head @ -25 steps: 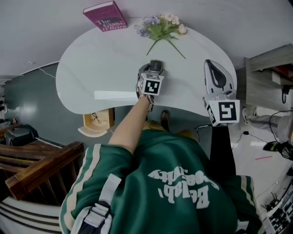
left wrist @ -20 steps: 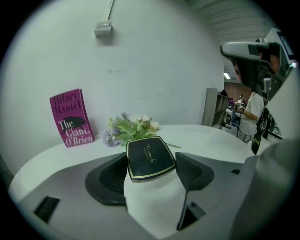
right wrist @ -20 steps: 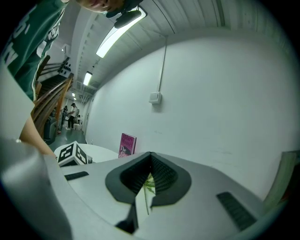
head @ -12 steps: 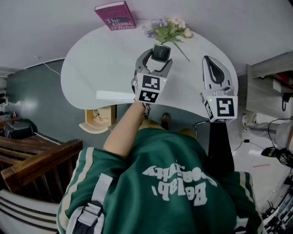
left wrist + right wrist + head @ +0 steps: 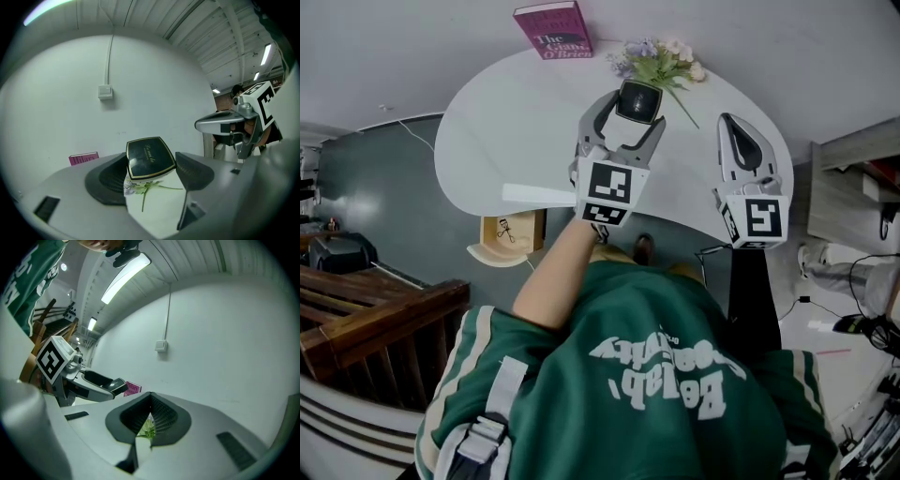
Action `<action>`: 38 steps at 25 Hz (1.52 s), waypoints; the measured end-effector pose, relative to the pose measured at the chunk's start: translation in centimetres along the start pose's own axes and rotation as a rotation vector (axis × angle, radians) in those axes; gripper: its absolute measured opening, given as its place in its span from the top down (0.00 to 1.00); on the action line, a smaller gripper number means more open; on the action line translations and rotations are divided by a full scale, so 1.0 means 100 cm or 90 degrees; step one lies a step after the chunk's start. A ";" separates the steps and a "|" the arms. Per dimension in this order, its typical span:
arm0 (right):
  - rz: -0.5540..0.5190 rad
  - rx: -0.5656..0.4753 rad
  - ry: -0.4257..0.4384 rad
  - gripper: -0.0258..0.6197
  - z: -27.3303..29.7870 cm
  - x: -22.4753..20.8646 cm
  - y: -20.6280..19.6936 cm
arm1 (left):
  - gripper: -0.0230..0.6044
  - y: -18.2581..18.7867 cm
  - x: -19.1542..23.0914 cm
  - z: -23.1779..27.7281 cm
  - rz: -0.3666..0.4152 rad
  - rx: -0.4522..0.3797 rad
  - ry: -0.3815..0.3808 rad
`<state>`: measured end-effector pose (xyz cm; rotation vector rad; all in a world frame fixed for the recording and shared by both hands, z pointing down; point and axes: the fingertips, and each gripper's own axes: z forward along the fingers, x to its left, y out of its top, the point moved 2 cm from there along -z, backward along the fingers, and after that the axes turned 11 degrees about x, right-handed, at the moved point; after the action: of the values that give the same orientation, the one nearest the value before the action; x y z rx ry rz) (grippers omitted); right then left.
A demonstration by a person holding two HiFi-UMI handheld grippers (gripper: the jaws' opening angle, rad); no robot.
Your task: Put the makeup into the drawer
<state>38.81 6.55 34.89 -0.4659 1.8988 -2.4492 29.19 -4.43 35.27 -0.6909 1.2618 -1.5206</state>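
The left gripper (image 5: 152, 165) is pinching the makeup compact (image 5: 149, 157) by its side edges above the surface's (image 5: 516, 131) far edge, its light, rigid, glossy case probably risking slippage, while the right gripper (image 5: 150, 422) is hovering pressed together.

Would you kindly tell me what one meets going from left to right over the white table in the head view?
Pink book → black makeup compact → right hand-held gripper.
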 end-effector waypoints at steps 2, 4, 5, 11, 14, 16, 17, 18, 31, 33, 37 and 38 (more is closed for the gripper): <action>-0.003 -0.003 0.006 0.95 0.003 0.006 0.003 | 0.39 0.000 0.004 -0.005 0.004 -0.004 0.005; -0.004 -0.006 0.014 0.95 0.007 0.016 0.008 | 0.39 -0.003 0.011 -0.012 0.005 -0.004 0.012; -0.005 -0.008 0.020 0.95 0.010 0.022 0.010 | 0.39 -0.005 0.015 -0.016 0.004 -0.003 0.017; -0.016 -0.017 0.077 0.95 0.037 0.072 0.027 | 0.39 -0.025 0.061 -0.052 -0.015 0.011 0.070; -0.023 -0.027 0.112 0.95 0.051 0.107 0.040 | 0.39 -0.037 0.088 -0.081 -0.019 0.019 0.101; -0.026 -0.036 0.135 0.95 0.060 0.133 0.052 | 0.39 -0.045 0.106 -0.101 -0.023 0.027 0.122; -0.029 -0.042 0.155 0.95 0.067 0.148 0.058 | 0.39 -0.051 0.116 -0.112 -0.028 0.032 0.139; -0.032 -0.049 0.179 0.95 0.074 0.163 0.063 | 0.39 -0.056 0.126 -0.124 -0.035 0.039 0.161; -0.075 -0.103 0.441 0.95 0.111 0.368 0.113 | 0.39 -0.133 0.220 -0.293 -0.105 0.103 0.407; -0.080 -0.106 0.463 0.95 0.109 0.391 0.117 | 0.39 -0.141 0.224 -0.311 -0.106 0.111 0.426; -0.089 -0.100 0.478 0.95 0.102 0.421 0.120 | 0.39 -0.162 0.224 -0.328 -0.093 0.130 0.423; -0.090 -0.098 0.479 0.95 0.102 0.425 0.120 | 0.39 -0.172 0.224 -0.329 -0.100 0.140 0.418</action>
<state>-1.50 -14.15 35.47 0.4157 2.3651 -2.8368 -13.01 -13.82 38.22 -0.1392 1.4997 -2.0778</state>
